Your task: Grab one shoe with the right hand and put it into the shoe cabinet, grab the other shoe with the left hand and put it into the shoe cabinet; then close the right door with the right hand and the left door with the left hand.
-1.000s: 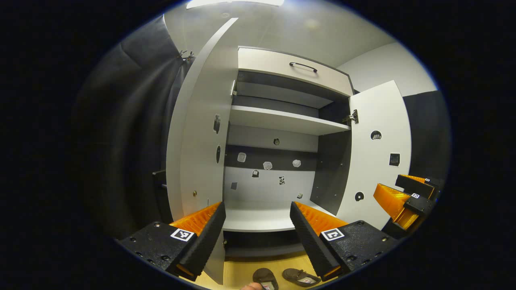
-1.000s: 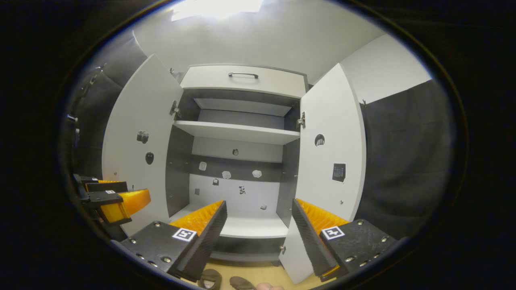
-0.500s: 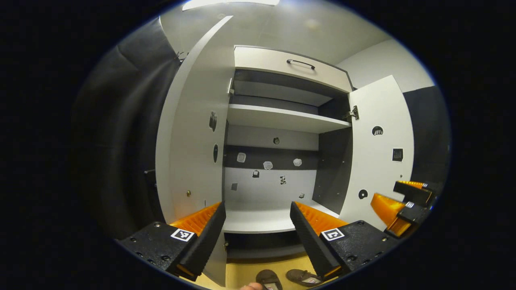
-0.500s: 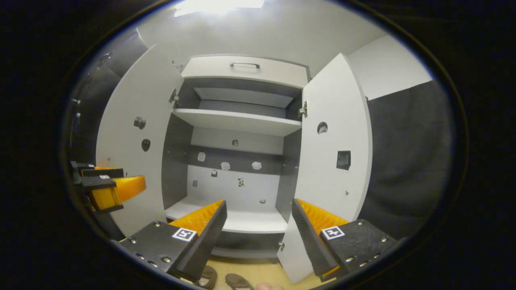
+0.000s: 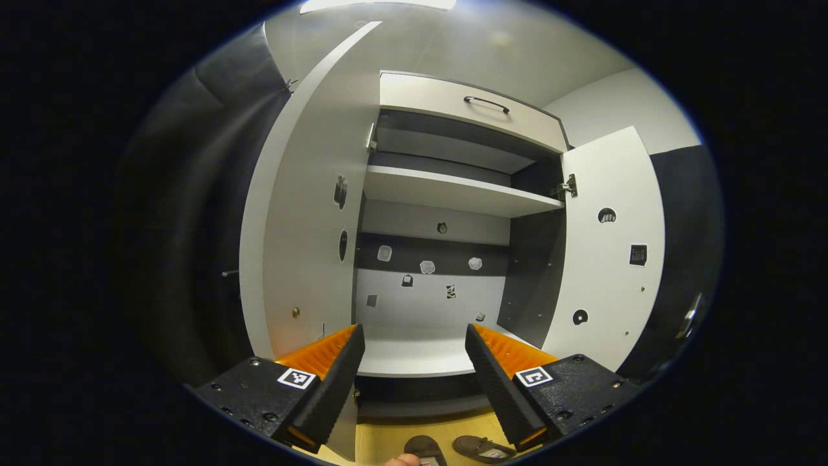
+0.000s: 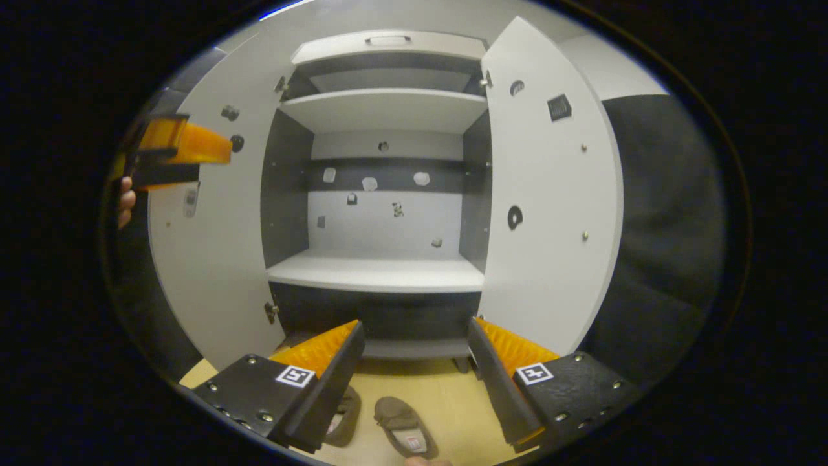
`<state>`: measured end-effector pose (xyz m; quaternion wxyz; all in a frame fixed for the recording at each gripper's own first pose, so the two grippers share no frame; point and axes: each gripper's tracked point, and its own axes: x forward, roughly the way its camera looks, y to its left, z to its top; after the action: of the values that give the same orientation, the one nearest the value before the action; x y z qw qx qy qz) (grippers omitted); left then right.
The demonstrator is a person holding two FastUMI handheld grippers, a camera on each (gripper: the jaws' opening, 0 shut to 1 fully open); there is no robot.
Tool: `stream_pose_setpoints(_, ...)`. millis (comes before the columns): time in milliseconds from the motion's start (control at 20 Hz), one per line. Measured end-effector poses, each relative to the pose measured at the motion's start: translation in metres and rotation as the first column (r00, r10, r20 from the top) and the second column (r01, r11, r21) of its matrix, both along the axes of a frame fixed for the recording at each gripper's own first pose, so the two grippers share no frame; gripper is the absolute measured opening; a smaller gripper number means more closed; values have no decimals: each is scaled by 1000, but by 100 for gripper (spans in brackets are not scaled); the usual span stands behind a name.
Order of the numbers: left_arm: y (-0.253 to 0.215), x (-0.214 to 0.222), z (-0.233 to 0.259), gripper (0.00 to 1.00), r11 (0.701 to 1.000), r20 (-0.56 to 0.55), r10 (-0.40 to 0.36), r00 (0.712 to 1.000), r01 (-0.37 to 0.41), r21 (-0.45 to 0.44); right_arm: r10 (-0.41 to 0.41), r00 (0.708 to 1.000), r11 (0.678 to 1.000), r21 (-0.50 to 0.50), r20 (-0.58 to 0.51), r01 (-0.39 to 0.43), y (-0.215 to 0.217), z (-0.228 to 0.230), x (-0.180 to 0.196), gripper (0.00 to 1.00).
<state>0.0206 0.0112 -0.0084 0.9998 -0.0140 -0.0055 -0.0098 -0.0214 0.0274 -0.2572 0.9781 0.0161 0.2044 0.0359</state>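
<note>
The shoe cabinet (image 6: 381, 272) is seen with both doors swung wide; the left door (image 6: 213, 272) and right door (image 6: 550, 213) are hinged outward and the lower shelf (image 6: 378, 275) is bare. A wooden floor (image 6: 446, 401) is seen in front of the cabinet base. Two brown shoes are lying on it, side by side, just below the cabinet: one shoe (image 6: 404, 427) between the right gripper's fingers in the right gripper view, the other shoe (image 6: 346, 414) partly hidden behind the left finger.

The right gripper (image 6: 414, 382) is held wide open above the shoes, nothing gripped. The left gripper (image 5: 414, 382) is also held wide open and empty, aimed at the shelf, with the shoes (image 5: 482, 446) low at the view's edge. It is also caught in the right gripper view (image 6: 174, 152), high beside the left door, with a hand (image 6: 124, 200) behind it.

The shoes are judged light, soft and floppy, loafer-like, not fragile. A pinch across the side wall or heel collar is judged best; the toe would likely sag or slip.
</note>
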Motion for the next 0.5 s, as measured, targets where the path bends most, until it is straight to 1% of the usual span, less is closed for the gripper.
stream_pose_setpoints(150, 1, 0, 0, 96, 1000, -3, 6, 1000, -6, 10, 17, 994, 1000, 0, -106, -17, 2, -62, -16, 98)
stream_pose_setpoints(250, 1, 1, -1, 96, 1000, -4, 5, 1000, -5, 8, 27, 982, 1000, 5, -185, -27, 1, -99, -27, 98)
stream_pose_setpoints(350, 1, 2, 0, 96, 1000, -4, 1, 1000, -1, 1, 38, 965, 999, 3, -260, -39, 4, -137, -41, 98)
stream_pose_setpoints(500, 0, 2, 0, 96, 1000, -6, -1, 1000, 1, 0, 68, 926, 997, 0, -370, -74, 9, -185, -65, 98)
